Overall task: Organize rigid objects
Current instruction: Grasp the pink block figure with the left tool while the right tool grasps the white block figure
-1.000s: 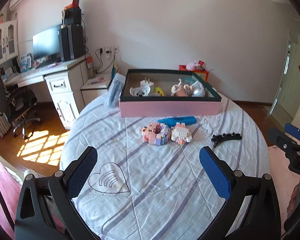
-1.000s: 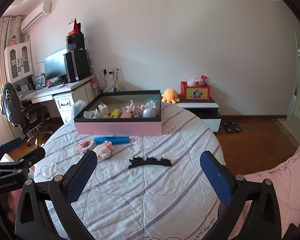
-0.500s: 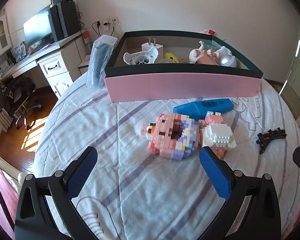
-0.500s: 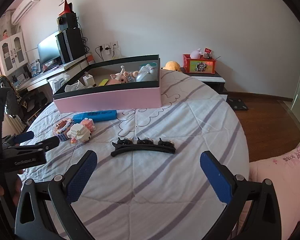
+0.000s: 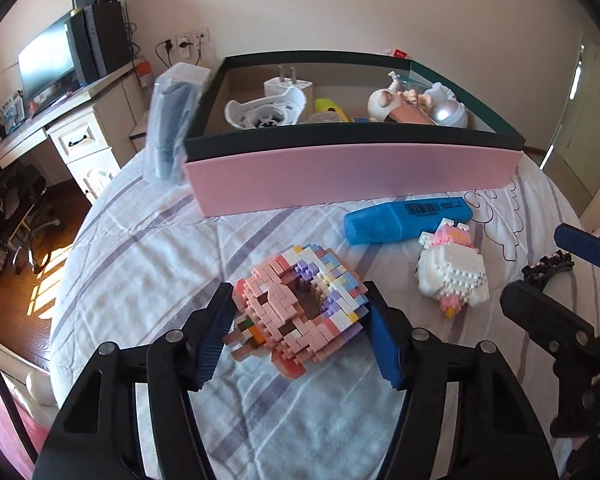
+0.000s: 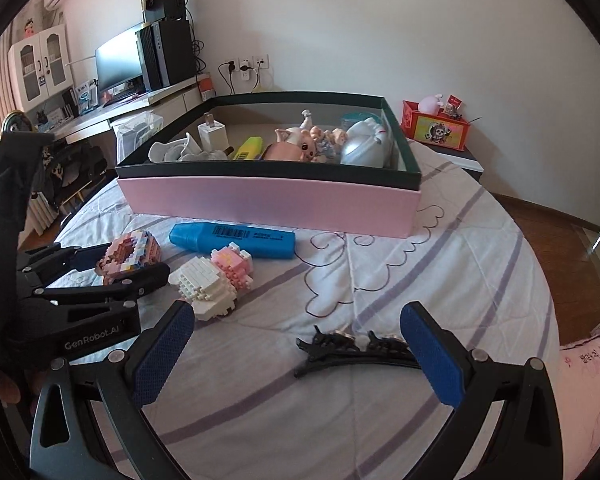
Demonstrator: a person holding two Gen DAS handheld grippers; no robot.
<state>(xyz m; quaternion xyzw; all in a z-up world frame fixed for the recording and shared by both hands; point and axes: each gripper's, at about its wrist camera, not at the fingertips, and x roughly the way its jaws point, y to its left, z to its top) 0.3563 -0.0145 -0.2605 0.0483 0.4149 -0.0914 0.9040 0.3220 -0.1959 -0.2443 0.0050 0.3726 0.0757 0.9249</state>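
The left gripper [image 5: 300, 332] has just closed its jaws onto the pink brick figure [image 5: 300, 308], lower centre. "GenRobot.AI" marks its body. The right gripper [image 6: 296, 356] stands spread over the black hair clip [image 6: 352, 350].

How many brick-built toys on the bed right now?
2. The pink brick toy sits between the left gripper fingers; the white brick toy lies beside it. The box may hide others.

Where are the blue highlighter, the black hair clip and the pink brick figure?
blue highlighter [image 6: 236, 241]: right wrist view, middle of its barrel.
black hair clip [image 6: 352, 350]: right wrist view, its middle teeth.
pink brick figure [image 5: 300, 304]: left wrist view, its top face.
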